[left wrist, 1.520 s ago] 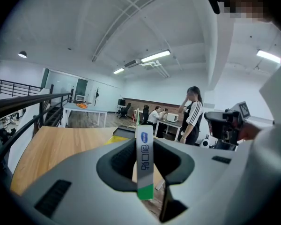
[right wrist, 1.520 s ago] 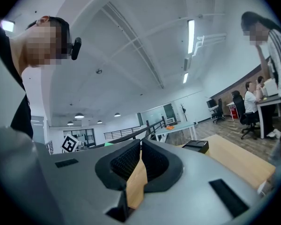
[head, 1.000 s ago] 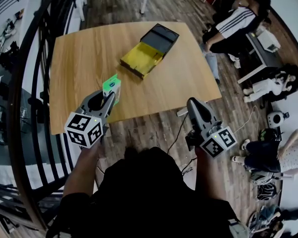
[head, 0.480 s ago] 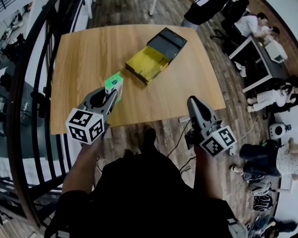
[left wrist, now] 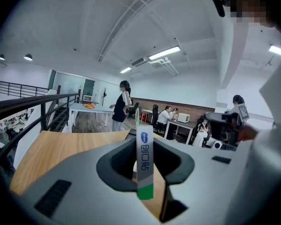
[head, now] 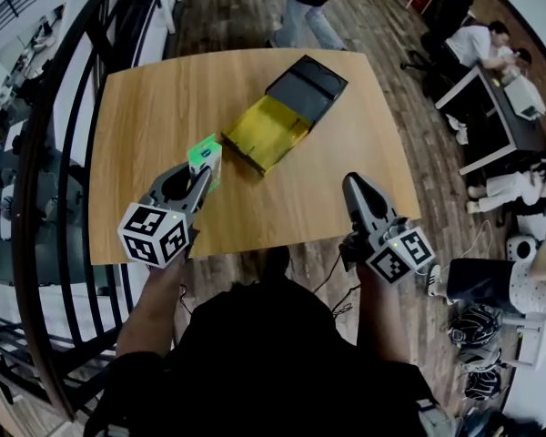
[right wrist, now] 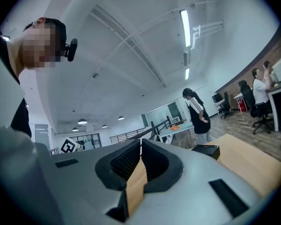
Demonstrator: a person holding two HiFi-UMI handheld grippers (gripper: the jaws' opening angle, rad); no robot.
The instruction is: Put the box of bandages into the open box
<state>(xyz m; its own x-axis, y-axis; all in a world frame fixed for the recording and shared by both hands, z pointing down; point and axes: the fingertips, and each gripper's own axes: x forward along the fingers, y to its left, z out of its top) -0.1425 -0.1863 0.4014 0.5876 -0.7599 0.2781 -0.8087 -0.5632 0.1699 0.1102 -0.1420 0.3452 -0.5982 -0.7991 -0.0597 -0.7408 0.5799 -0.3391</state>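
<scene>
A small white and green box of bandages point(head: 205, 157) is held above the near left part of the wooden table point(head: 136, 135), with my left gripper point(head: 203, 173) shut on it. In the left gripper view the box of bandages point(left wrist: 144, 165) stands upright between the jaws. The open box point(head: 266, 131), yellow inside with a dark lid point(head: 307, 86) folded back, lies on the table to the right of and beyond the held box. My right gripper point(head: 351, 186) is shut and empty over the table's near right edge. The right gripper point(right wrist: 140, 143) shows its jaws pressed together.
A black railing point(head: 50, 180) runs along the table's left side. A person point(head: 305, 3) walks past the far end of the table. People sit at desks point(head: 505, 89) at the right. Cables and bags lie on the wooden floor at the lower right.
The left gripper and bandage box have stayed nearly still over the table. The view has shifted a little, and the person beyond the table has walked leftward.
</scene>
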